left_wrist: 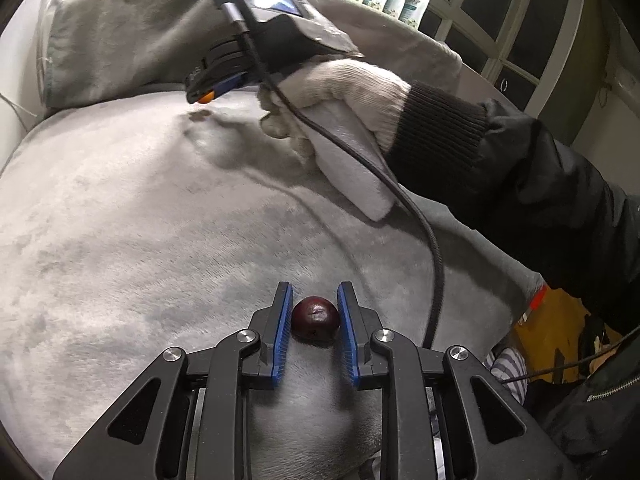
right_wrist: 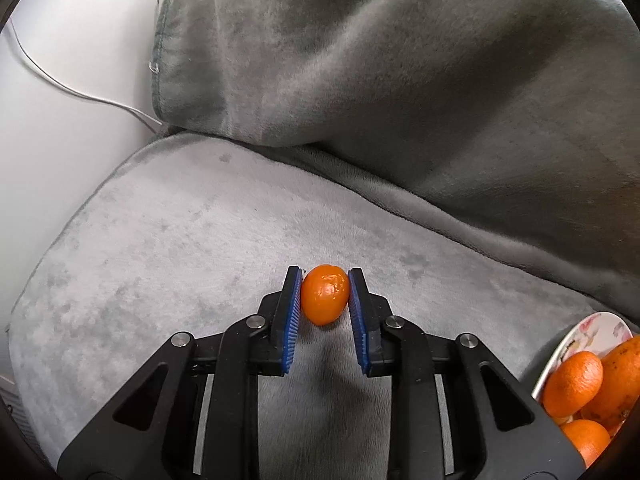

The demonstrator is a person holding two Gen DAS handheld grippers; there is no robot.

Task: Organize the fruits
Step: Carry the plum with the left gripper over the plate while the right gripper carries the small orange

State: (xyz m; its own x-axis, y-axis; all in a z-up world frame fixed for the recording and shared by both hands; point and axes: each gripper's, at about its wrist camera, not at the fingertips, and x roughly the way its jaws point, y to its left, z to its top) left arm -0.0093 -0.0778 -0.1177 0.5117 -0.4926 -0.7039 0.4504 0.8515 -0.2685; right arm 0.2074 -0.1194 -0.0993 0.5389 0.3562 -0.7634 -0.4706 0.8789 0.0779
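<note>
Pick-up step: low in its view, the left gripper (left_wrist: 315, 320) clamps a dark plum (left_wrist: 315, 317) on the grey blanket (left_wrist: 140, 220). The right gripper (right_wrist: 325, 300) clamps a small orange (right_wrist: 324, 294), frame centre. Next: lift both, carry to the fruit plate (right_wrist: 592, 330), lower right.

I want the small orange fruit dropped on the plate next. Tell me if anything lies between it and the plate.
Nothing visible does. The right claw is shut on the small orange fruit. The plate sits low at the right edge of that view, already holding other orange fruits, and only bare grey blanket lies between.
</note>
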